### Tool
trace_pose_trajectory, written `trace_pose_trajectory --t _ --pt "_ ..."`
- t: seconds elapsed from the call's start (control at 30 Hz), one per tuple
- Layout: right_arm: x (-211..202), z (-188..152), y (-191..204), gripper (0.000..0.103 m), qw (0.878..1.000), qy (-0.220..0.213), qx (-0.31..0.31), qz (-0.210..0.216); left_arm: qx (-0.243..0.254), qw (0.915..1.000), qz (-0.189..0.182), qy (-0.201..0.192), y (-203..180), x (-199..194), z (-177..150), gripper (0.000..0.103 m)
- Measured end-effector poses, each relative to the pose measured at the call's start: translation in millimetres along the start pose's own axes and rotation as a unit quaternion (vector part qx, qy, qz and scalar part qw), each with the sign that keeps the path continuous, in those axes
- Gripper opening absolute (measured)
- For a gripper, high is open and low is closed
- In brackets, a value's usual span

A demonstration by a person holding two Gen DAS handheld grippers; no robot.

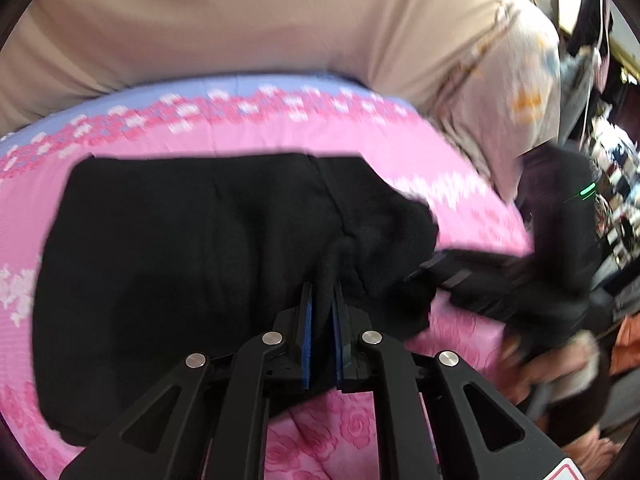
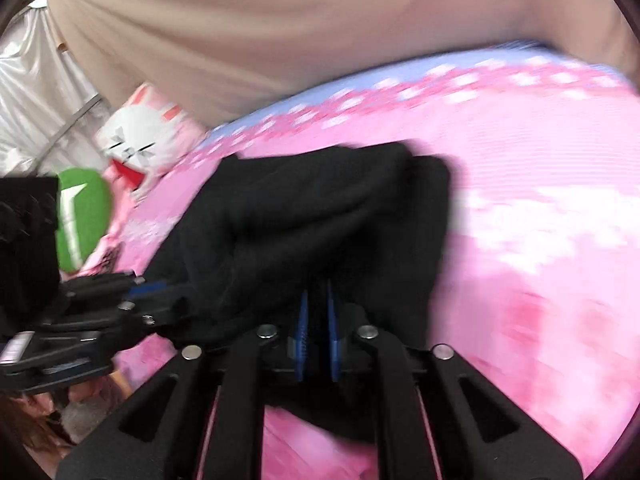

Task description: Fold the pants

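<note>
Black pants (image 1: pixel 180 248) lie on a pink flowered bed sheet (image 1: pixel 248 136). My left gripper (image 1: pixel 323 292) is shut on a raised ridge of the black cloth at its near edge. In the left wrist view the right gripper (image 1: pixel 432 270) reaches in from the right, its tips in the same bunched cloth. In the right wrist view the pants (image 2: pixel 320 216) are lifted and bunched, and my right gripper (image 2: pixel 318 300) is shut on the cloth between its blue pads. The left gripper (image 2: pixel 160 292) shows at the left, also on the cloth. Both views are blurred.
A beige curtain (image 1: pixel 240 20) hangs behind the bed. A white and pink plush (image 2: pixel 140 136) and a green object (image 2: pixel 80 216) lie at the sheet's (image 2: pixel 540 184) left end. A patterned pillow (image 1: pixel 516 92) and clutter stand at the right.
</note>
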State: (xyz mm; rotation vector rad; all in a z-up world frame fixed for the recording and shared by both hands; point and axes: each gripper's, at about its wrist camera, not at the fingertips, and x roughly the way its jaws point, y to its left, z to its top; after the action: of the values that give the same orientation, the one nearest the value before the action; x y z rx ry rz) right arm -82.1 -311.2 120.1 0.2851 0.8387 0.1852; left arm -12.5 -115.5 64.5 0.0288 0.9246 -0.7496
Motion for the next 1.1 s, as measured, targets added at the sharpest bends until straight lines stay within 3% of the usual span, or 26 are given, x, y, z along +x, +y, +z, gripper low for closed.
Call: trace_pose_trajectory --t 0.07,0.13,0.2,0.27,0.33,0.37,0.4,0.43,0.5,0.53,0.6,0.63,0.7,0.73,0.8,0.93,1.03,1.1 --pt "-27 1 -10 0.021 0.999 -0.024 0.020 -0.026 0.004 1.0000 -0.003 0.007 -3 11 -9 0.016" --pt "-39 6 -6 0.049 0.999 -0.042 0.021 -0.015 0.008 1.0000 -0.001 -0.003 -8 11 -13 0.022" --pt "-38 13 6 0.064 0.999 -0.052 0.005 0.008 0.005 0.9999 -0.013 -0.009 -12 4 -12 0.036" --pt "-15 23 14 0.064 0.999 -0.038 -0.011 0.025 -0.004 0.9996 -0.019 -0.022 -11 -9 -11 0.052" --pt "21 29 20 0.060 0.999 -0.014 -0.023 0.018 -0.010 0.9991 -0.001 -0.042 -4 -26 -11 0.054" --pt "37 30 21 0.049 1.000 -0.001 -0.029 -0.001 -0.015 0.9984 0.017 -0.051 3 -35 -11 0.054" --pt "50 32 20 0.029 0.999 0.011 -0.035 -0.011 -0.018 0.9979 0.029 -0.056 7 -41 -11 0.054" --pt "49 34 23 0.015 0.999 0.005 -0.035 -0.005 -0.022 0.9967 0.049 -0.061 14 -48 -12 0.054" --pt "26 43 40 0.010 0.998 -0.040 -0.050 -0.007 -0.034 0.9937 0.084 -0.066 30 -60 -12 0.054" --pt "6 48 49 0.009 0.995 -0.079 -0.068 -0.007 -0.041 0.9922 0.097 -0.068 37 -63 -13 0.054" --pt "3 52 43 0.008 0.994 -0.080 -0.069 -0.021 -0.060 0.9894 0.114 -0.067 54 -64 -14 0.054" --pt "13 52 35 0.008 0.995 -0.064 -0.064 -0.040 -0.069 0.9881 0.123 -0.062 62 -61 -14 0.054" --pt "52 42 9 0.011 0.987 0.003 -0.069 -0.143 -0.079 0.9834 0.156 -0.050 74 -51 -15 0.054" --pt "57 36 1 0.013 0.987 0.012 -0.063 -0.145 -0.084 0.9808 0.170 -0.043 79 -47 -17 0.054" --pt "29 32 -9 0.014 0.995 -0.014 0.004 -0.098 -0.093 0.9802 0.171 -0.039 85 -47 -25 0.056" --pt "-16 39 23 0.014 0.997 -0.070 -0.006 -0.042 -0.091 0.9801 0.172 -0.041 89 -45 -27 0.059" --pt "0 43 55 0.013 0.998 -0.046 -0.040 0.019 -0.087 0.9785 0.182 -0.042 88 -42 -25 0.060" --pt "36 36 59 0.013 0.998 -0.003 -0.054 -0.006 -0.086 0.9775 0.188 -0.042 86 -42 -24 0.060"
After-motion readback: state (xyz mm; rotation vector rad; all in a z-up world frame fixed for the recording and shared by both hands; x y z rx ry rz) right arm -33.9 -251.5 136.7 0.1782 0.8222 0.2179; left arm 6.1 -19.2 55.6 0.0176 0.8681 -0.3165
